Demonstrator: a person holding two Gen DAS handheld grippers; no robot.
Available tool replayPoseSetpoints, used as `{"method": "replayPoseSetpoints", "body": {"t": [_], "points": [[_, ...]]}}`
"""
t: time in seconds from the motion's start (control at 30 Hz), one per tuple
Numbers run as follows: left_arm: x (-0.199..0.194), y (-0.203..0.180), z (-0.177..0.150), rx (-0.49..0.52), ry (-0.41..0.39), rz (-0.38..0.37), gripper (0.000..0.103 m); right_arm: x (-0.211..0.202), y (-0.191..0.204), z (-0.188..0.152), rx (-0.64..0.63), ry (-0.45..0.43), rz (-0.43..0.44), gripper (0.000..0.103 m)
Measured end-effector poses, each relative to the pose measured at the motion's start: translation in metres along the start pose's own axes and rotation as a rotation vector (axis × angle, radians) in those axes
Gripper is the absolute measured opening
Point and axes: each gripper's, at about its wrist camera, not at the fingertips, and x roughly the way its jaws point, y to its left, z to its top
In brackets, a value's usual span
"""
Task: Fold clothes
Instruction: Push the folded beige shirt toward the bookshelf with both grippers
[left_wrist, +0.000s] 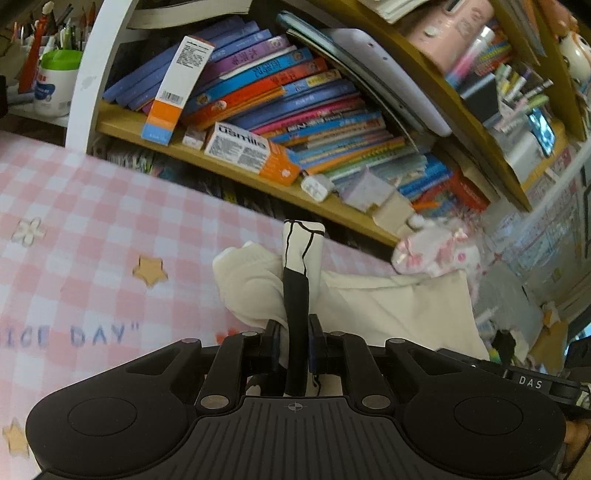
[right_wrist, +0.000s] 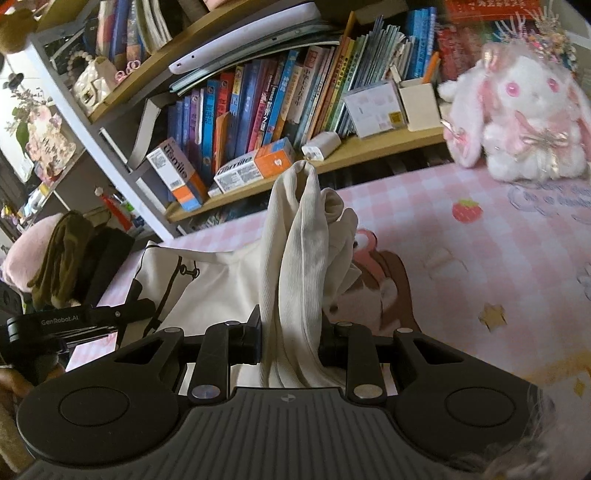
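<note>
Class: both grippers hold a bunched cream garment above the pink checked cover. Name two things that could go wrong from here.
1. The left gripper pinches only a narrow strip of the cream garment; it might slip free.
2. The right gripper clamps several bunched layers, so the fold could come out creased or uneven.

Two wrist fisheyes, close over pink checked mat, angled down toward bookshelf; both share cream garment
</note>
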Motion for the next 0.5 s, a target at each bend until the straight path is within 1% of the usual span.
{"method": "replayPoseSetpoints", "body": {"t": [0.2, 0.5], "points": [[0.035, 0.017, 0.029, -0.021, -0.006, 0.014, 0.012, 0.04, -0.006, 0.029, -0.011, 0.007, -0.002, 0.023], [0.074, 0.038, 0.072, -0.057, -0.053, 0.001, 0.012, 0.094, -0.026, 0.072, 0.042, -0.017, 0.03, 0.023]]}}
